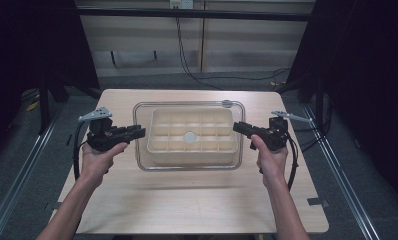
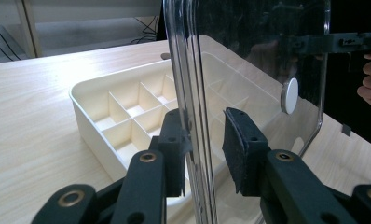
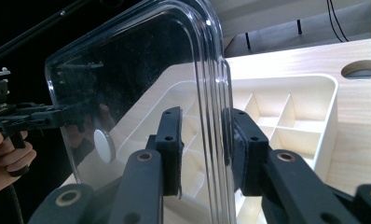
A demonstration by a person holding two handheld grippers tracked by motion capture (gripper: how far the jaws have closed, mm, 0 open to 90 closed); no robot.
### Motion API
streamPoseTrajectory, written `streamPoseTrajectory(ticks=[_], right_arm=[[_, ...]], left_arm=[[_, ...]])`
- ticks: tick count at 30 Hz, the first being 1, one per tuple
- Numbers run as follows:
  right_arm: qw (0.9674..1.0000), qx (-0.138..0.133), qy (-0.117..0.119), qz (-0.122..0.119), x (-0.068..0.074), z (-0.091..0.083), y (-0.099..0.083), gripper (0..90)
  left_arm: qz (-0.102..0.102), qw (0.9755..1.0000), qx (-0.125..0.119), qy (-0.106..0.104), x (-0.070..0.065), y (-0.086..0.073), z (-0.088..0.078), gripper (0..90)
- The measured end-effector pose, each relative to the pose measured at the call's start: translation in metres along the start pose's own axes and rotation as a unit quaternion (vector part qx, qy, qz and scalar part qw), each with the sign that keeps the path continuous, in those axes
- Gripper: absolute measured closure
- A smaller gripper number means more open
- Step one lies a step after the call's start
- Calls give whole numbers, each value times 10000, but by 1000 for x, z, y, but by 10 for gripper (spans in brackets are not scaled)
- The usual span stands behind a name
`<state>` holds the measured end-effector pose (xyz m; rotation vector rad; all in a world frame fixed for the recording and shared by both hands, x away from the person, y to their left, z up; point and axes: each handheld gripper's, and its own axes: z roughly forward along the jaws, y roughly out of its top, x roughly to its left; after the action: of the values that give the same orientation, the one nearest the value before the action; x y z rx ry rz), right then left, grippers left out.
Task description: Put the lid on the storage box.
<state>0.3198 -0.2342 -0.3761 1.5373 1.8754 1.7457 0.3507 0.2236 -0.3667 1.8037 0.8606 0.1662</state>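
Observation:
A clear plastic lid [image 1: 187, 104] with a white round knob [image 1: 189, 136] is held up on edge over a cream divided tray [image 1: 192, 156] on the wooden table, its knob side facing the person. My left gripper [image 1: 141, 132] is shut on the lid's left rim [image 2: 193, 93], which runs between its pads [image 2: 237, 144]. My right gripper [image 1: 237, 126] is shut on the right rim [image 3: 216, 102]. Below, the tray [image 2: 95, 112] lies open, its compartments [image 3: 291, 135] looking empty. Each gripper view shows the other gripper at the lid's far end.
The wooden table [image 1: 187, 205] has bare surface in front of the tray and at both sides. A round hole [image 3: 363, 69] is cut in the tabletop behind the tray. Cables [image 1: 184, 55] run across the floor beyond the far edge, and metal rails [image 1: 337, 165] flank the table.

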Motion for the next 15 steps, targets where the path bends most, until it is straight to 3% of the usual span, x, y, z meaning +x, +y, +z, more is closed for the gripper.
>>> streamPoseTrajectory(ticks=[15], right_arm=[[10000,10,-44,31,-4,17,22,680]], left_arm=[[-80,9998,29,195,16,23,9,687]])
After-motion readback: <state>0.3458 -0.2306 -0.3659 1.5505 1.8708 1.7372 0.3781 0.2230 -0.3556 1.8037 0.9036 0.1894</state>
